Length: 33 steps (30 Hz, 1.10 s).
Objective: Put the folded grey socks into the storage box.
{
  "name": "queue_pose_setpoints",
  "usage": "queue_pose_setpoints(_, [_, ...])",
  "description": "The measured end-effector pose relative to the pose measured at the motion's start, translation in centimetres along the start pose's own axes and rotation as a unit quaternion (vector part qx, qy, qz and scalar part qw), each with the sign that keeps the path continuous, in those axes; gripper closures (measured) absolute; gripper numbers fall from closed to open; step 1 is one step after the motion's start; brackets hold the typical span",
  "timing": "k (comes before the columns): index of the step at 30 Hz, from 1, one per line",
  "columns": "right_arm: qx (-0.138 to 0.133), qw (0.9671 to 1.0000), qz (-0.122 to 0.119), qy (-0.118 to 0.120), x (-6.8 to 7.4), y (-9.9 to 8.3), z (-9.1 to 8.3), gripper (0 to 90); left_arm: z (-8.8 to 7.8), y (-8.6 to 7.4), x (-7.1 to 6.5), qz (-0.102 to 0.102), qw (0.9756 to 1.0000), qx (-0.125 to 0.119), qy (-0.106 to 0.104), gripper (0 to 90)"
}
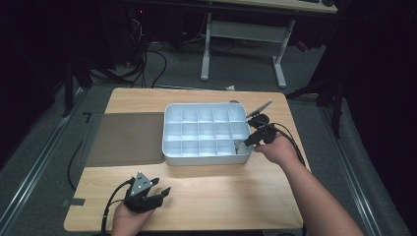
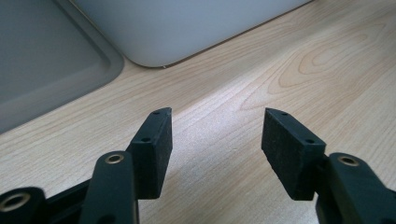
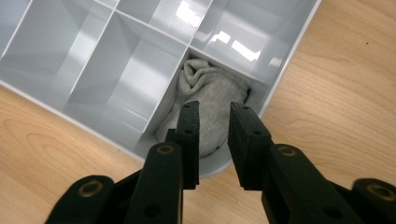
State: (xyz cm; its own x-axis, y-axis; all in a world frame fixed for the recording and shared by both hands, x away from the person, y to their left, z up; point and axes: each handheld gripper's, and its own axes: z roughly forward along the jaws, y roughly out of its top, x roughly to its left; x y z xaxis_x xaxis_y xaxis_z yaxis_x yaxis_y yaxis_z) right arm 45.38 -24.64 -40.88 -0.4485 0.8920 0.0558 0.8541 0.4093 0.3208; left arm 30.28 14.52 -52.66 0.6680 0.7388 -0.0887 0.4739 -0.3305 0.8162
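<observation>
Carefully, my right tool (image 3: 214, 133), jaws slightly parted and empty, should descend squarely onto the crumpled grey cloth (image 3: 212, 95) in the white plastic divided tray's (image 1: 169, 129) corner compartment.

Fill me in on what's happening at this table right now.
A person works a handheld gripper in each hand at a wooden table. The right gripper hangs over the near right corner compartment of a white divided tray, jaws slightly apart above a rolled grey cloth lying in that compartment. The left gripper rests near the table's front edge, jaws open over bare wood. A grey mat lies left of the tray.
</observation>
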Motion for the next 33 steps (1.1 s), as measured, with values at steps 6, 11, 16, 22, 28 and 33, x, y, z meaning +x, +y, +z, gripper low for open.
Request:
queue_pose_setpoints(6, [-0.046, 0.9986, 0.024, 0.014, -0.6, -1.6, -0.3, 67.8, -0.1, 0.1, -0.2, 0.000, 1.0000, -0.003, 0.002, 39.6])
queue_pose_setpoints(11, [-0.084, 0.9963, 0.009, 0.009, -0.5, -3.1, -0.7, 64.3, -0.1, 0.1, -0.3, 0.000, 1.0000, -0.002, 0.007, 31.6])
queue_pose_setpoints(16, [-0.116, 0.9932, 0.002, 0.002, -0.3, -4.9, -1.0, 59.3, 0.2, 0.0, -0.3, -0.002, 1.0000, 0.003, 0.008, 28.6])
queue_pose_setpoints(22, [-0.132, 0.9912, -0.006, 0.002, 0.2, -6.9, -0.7, 52.5, 0.6, -0.1, -0.5, 0.001, 1.0000, 0.008, 0.003, 27.7])
queue_pose_setpoints(28, [-0.184, 0.9828, 0.001, 0.016, 0.9, -10.7, 1.0, 50.9, 0.9, -0.1, -1.0, 0.007, 0.9998, 0.015, -0.003, 27.7])
queue_pose_setpoints(33, [-0.208, 0.9780, -0.001, 0.013, 1.6, -13.0, 2.9, 49.8, 0.8, -0.1, -1.2, 0.007, 0.9999, 0.012, -0.008, 28.3])
